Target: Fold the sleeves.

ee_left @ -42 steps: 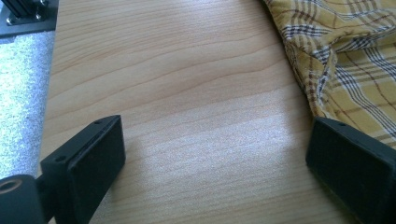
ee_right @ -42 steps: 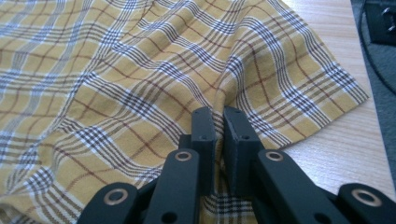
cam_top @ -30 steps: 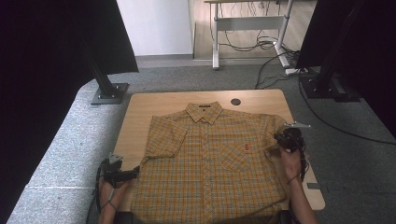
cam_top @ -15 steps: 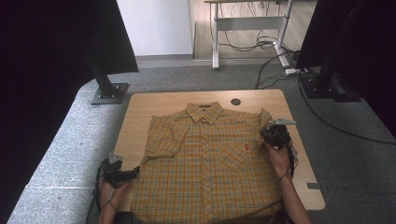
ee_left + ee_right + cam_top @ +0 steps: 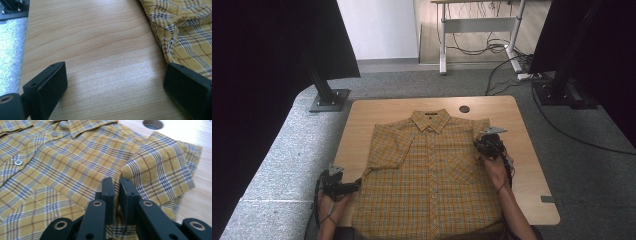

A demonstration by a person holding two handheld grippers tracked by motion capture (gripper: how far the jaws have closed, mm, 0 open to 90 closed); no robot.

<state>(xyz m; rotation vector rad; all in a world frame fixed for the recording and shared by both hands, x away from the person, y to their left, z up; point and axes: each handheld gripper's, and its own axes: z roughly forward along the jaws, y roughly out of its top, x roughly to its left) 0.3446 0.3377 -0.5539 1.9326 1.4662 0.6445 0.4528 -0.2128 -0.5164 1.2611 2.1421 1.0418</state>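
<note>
A yellow plaid short-sleeved shirt (image 5: 432, 170) lies flat, collar away from me, on a light wooden table (image 5: 377, 112). My right gripper (image 5: 486, 141) is over the shirt's right shoulder, and its jaws are shut on a fold of the right sleeve (image 5: 162, 170). In the right gripper view the right gripper (image 5: 117, 182) pinches the cloth, and the sleeve lies doubled over beside the shirt's front (image 5: 75, 162). My left gripper (image 5: 356, 186) rests near the table's front left, next to the shirt's side edge. Its jaws (image 5: 116, 75) stand wide open over bare wood, with the shirt's edge (image 5: 185, 32) by the right jaw.
A round cable hole (image 5: 464, 108) sits in the table behind the collar. A small grey tag (image 5: 548, 199) lies near the front right corner. Black stand bases (image 5: 329, 97) (image 5: 562, 90) flank the table on grey carpet. Bare wood shows left of the shirt.
My right gripper has moved left, toward the shirt's middle, drawing the right sleeve inward with it. The left gripper has stayed put.
</note>
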